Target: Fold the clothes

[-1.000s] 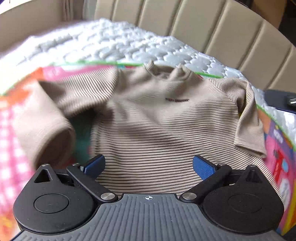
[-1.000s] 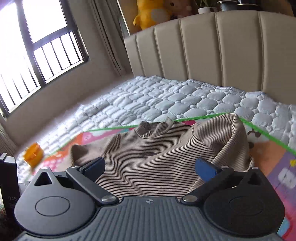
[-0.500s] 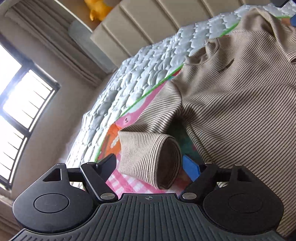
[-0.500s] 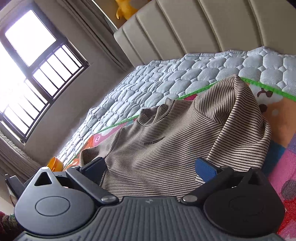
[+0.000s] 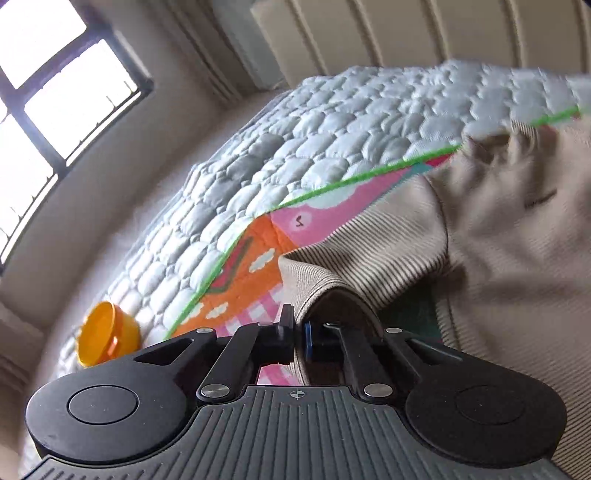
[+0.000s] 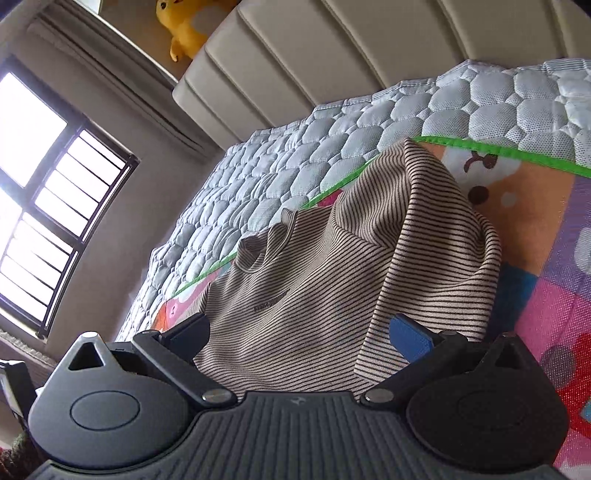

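We see our left gripper [image 5: 295, 338] pinching the cuff edge of the striped shirt's sleeve [image 5: 325, 291], with the jaws pressed together on the fabric; the cuff opening gapes just right of the blue pad. Our right gripper [image 6: 299, 334] is spread wide, its jaws apart above the lower body of the shirt, with no fabric between them.

The striped shirt [image 6: 314, 295], beige with thin dark stripes, lies chest up on a colourful play mat [image 6: 546, 258] that covers part of the bed. Its collar [image 6: 258, 247] points toward the mat's green-trimmed far edge, and its other sleeve [image 6: 443, 229] is bunched up in a raised fold near the mat's far right part. A small dark label [image 6: 271, 301] is printed across the chest; its letters are too small for us to read. On the pink patch of the mat beside the pinched sleeve we make out a mark like an "S" [image 5: 298, 220].

Beyond the mat, the quilted white mattress cover [image 5: 295, 155] runs up to the padded beige headboard [image 6: 369, 55]. An orange plastic cup [image 5: 107, 338] lies on its side on the quilt near the bed's left edge. A yellow plush toy [image 6: 184, 26] sits on a ledge above the headboard, and a barred window [image 6: 44, 229] is on the left wall.
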Action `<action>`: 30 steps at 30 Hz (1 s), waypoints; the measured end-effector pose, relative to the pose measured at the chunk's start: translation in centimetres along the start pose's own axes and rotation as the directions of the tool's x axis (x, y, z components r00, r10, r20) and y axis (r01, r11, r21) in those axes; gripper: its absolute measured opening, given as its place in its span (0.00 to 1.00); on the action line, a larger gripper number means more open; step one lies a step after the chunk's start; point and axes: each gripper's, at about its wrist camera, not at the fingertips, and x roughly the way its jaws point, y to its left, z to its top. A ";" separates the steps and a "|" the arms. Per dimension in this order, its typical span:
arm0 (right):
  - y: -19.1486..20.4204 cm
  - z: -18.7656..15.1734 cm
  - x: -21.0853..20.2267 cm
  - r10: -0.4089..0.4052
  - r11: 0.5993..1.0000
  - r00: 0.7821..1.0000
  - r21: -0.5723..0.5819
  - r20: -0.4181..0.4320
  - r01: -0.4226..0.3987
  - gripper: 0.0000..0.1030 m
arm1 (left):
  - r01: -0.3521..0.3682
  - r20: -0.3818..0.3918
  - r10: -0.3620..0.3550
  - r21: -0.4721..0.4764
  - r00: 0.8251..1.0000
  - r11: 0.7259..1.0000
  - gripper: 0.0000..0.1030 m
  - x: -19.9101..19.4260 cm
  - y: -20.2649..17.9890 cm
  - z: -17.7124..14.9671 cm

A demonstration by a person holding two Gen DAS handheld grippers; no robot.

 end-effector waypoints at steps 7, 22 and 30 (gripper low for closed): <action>-2.1 1.0 -1.0 0.025 0.989 0.999 0.147 0.023 -0.028 1.00 | 0.158 0.111 -0.142 -0.152 0.984 0.976 0.06 -4.3 0.6 8.1; -5.2 3.2 -1.2 -0.016 0.979 0.996 0.204 0.087 -0.002 1.00 | 0.447 0.126 -0.432 -0.131 0.893 0.885 0.16 -4.0 -15.9 16.6; -6.4 3.7 -0.6 0.004 0.972 0.998 0.233 0.063 -0.018 1.00 | 0.477 0.103 -0.466 -0.149 0.879 0.866 0.49 -3.0 -17.9 16.5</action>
